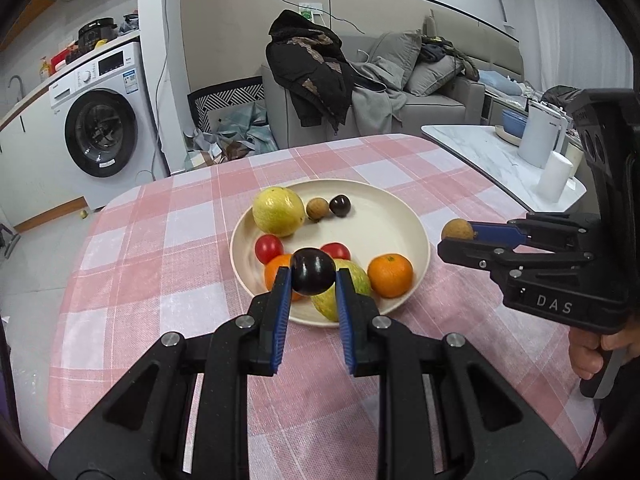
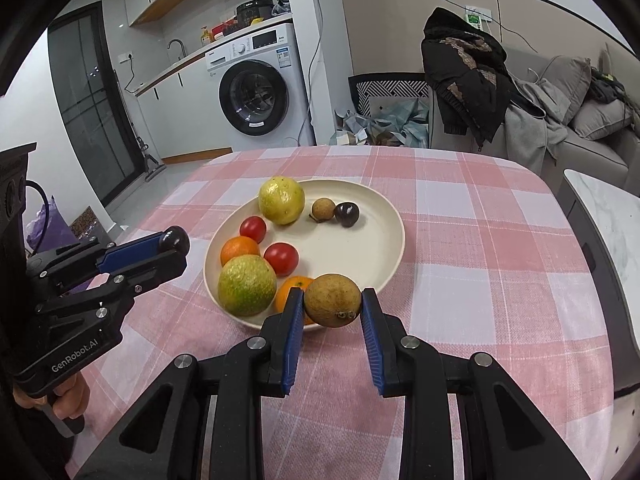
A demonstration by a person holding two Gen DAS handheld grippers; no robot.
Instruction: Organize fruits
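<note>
A cream plate (image 1: pixel 400 216) (image 2: pixel 376 232) sits on the pink checked tablecloth. It holds a yellow citrus (image 1: pixel 278 212) (image 2: pixel 281 205), two red tomatoes (image 1: pixel 269 249) (image 2: pixel 253 229), two oranges (image 1: pixel 390 275) (image 2: pixel 239 250), a green-yellow fruit (image 1: pixel 358 276) (image 2: pixel 247 290), a brown longan (image 1: pixel 317 209) (image 2: pixel 323 209) and a dark plum (image 1: pixel 340 205) (image 2: pixel 346 213). My left gripper (image 1: pixel 313 278) (image 2: pixel 174 245) is shut on a dark plum (image 1: pixel 313 271) (image 2: pixel 174 240), held above the plate's near-left edge. My right gripper (image 2: pixel 331 304) (image 1: pixel 456 238) is shut on a brown longan (image 2: pixel 333 300) (image 1: pixel 458 230), at the plate's right side.
A white side table (image 1: pixel 492 156) with a kettle (image 1: pixel 540 140) and a white cup (image 1: pixel 554 176) stands right of the table. Beyond the far edge are a washing machine (image 1: pixel 100 128), a grey sofa with a black jacket (image 1: pixel 312 68), and bags on the floor. A hand (image 1: pixel 592 352) grips the right handle.
</note>
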